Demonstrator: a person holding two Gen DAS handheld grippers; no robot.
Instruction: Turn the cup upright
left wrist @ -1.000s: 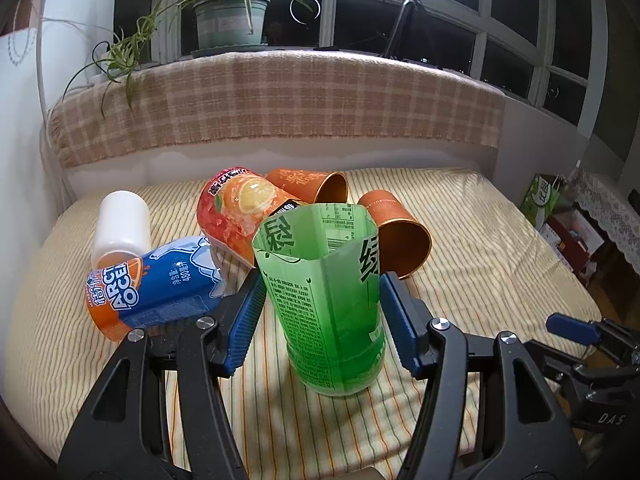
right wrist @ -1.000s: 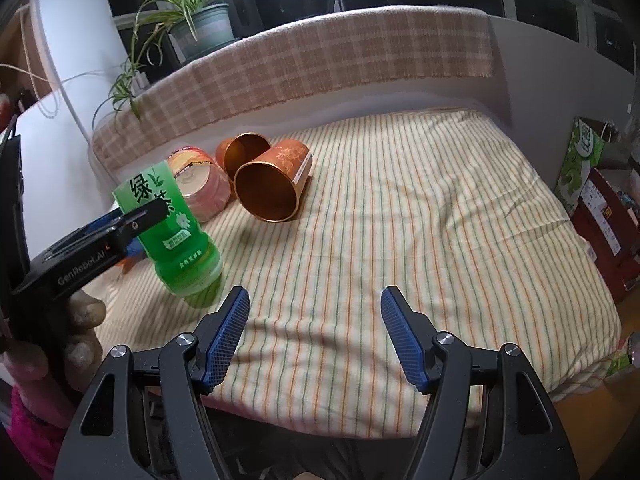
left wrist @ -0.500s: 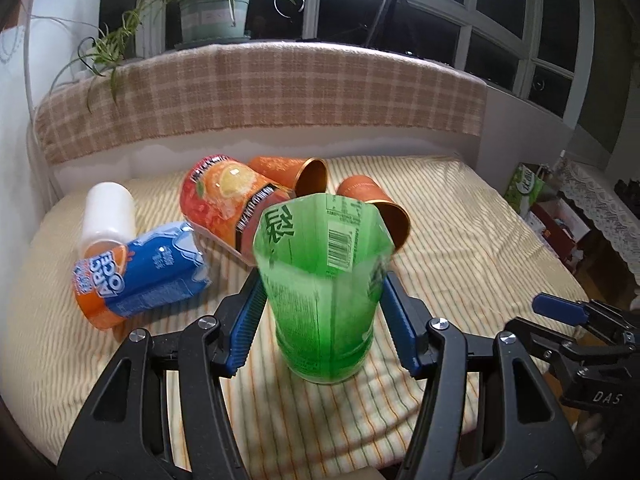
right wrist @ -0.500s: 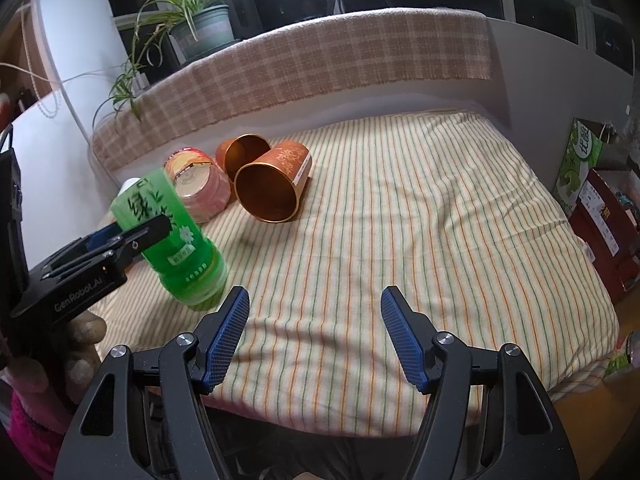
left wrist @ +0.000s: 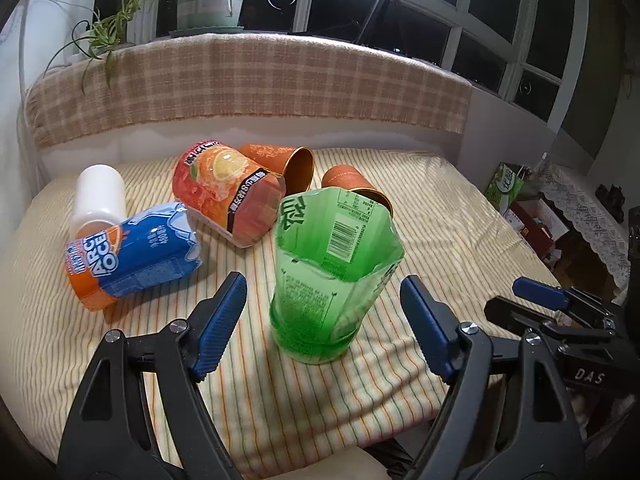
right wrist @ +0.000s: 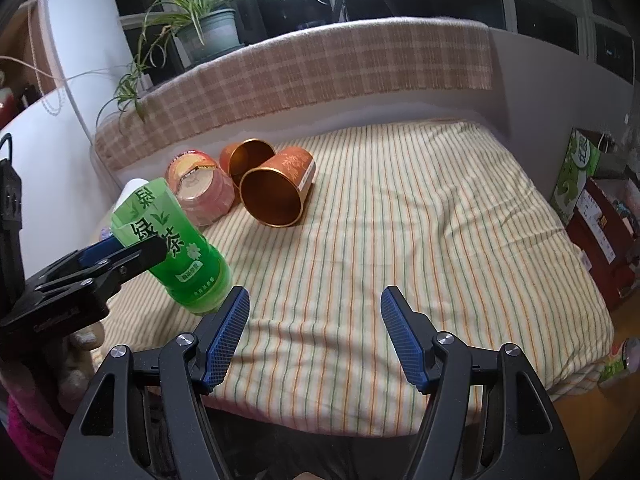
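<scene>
Striped yellow bedding (left wrist: 440, 216) covers the work surface, backed by a checked blanket (left wrist: 248, 80) along the windowsill, where a potted plant (left wrist: 208, 0) stands against dark panes. On the bedding the green cup (left wrist: 328, 280), cut from a tea bottle, stands upright with its open mouth facing up, tilted slightly. The left gripper (left wrist: 322, 312) sits low and level behind it, its blue pads spread wide on either side of the cup, clear gaps on both sides, touching nothing. From the right wrist view the same gripper reaches in from the left edge beside the green cup (right wrist: 176, 248). The right gripper (right wrist: 314, 332) hovers over bare striped cloth near the front edge, jaws wide apart and holding nothing. Behind the green cup lie several others on their sides: a blue and orange cup (left wrist: 128, 256), a white cup (left wrist: 98, 196), an orange-printed clear cup (left wrist: 228, 196), and two copper cups (left wrist: 280, 160) (right wrist: 280, 192) with mouths toward the camera.
</scene>
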